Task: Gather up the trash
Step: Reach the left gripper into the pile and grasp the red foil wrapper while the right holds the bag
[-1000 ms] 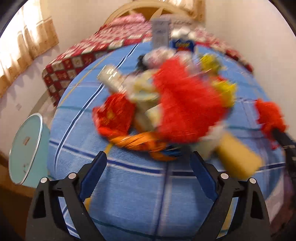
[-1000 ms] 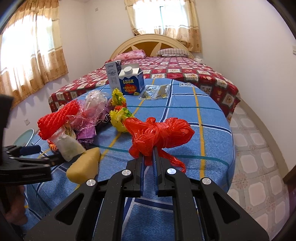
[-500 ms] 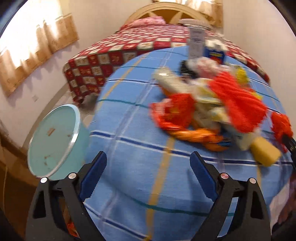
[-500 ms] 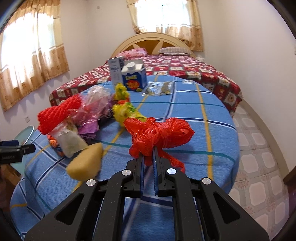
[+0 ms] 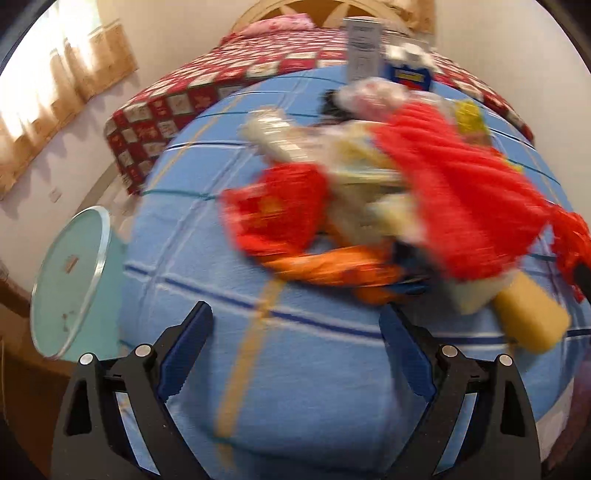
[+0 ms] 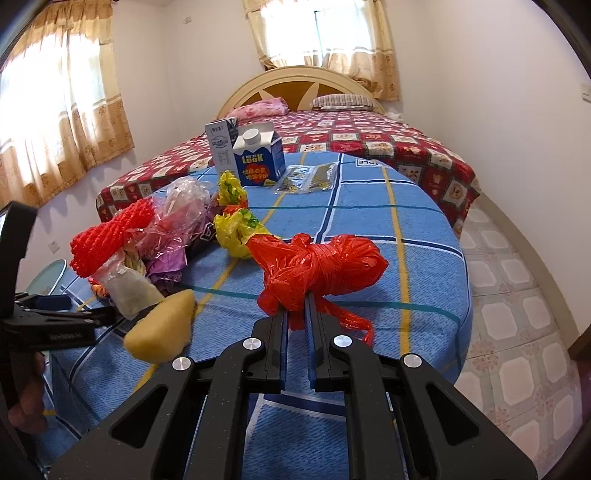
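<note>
The right gripper is clamped on a crinkled red plastic bag, above the blue checked cloth; the left gripper gapes empty near the blurred litter heap; round teal bin beside the table.

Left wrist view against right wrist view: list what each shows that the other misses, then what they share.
Only the left wrist view shows the red packet, the orange wrapper and the open left gripper from behind.

Only the right wrist view shows the right gripper shut on the red bag, the clear packets, the floor tiles and the windows.

Both show the blue tablecloth, red net, sponge, cartons, teal bin and bed.
</note>
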